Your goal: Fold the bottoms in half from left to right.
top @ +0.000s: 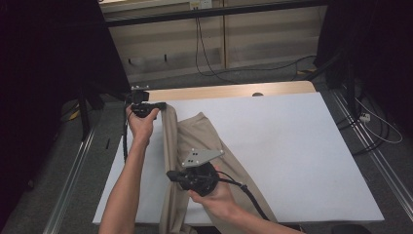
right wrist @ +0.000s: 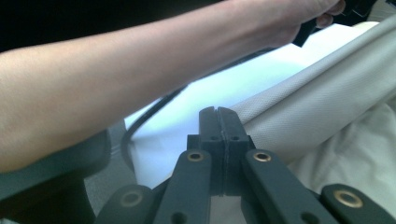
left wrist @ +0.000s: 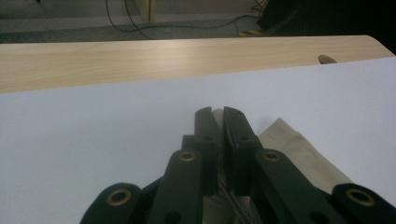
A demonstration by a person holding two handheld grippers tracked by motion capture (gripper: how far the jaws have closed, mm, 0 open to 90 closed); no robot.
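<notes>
A beige garment is laid lengthwise on the white table cover — its near end hangs over the front edge. At the far left, the left gripper is clamped on the garment's raised edge, cloth seen between the jaws. Nearer centre, the right gripper is closed on the same edge — the fold held taut between the two.

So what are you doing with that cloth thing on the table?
A person is working a beige garment on the white table with a hand-held gripper in each hand. The left gripper is shut on a far edge of the cloth, lifting a fold off the table. The right gripper is shut nearer the person, against the same raised fold, though whether it pinches cloth is hard to tell. The rest lies rumpled, partly hanging off the near edge.
</notes>
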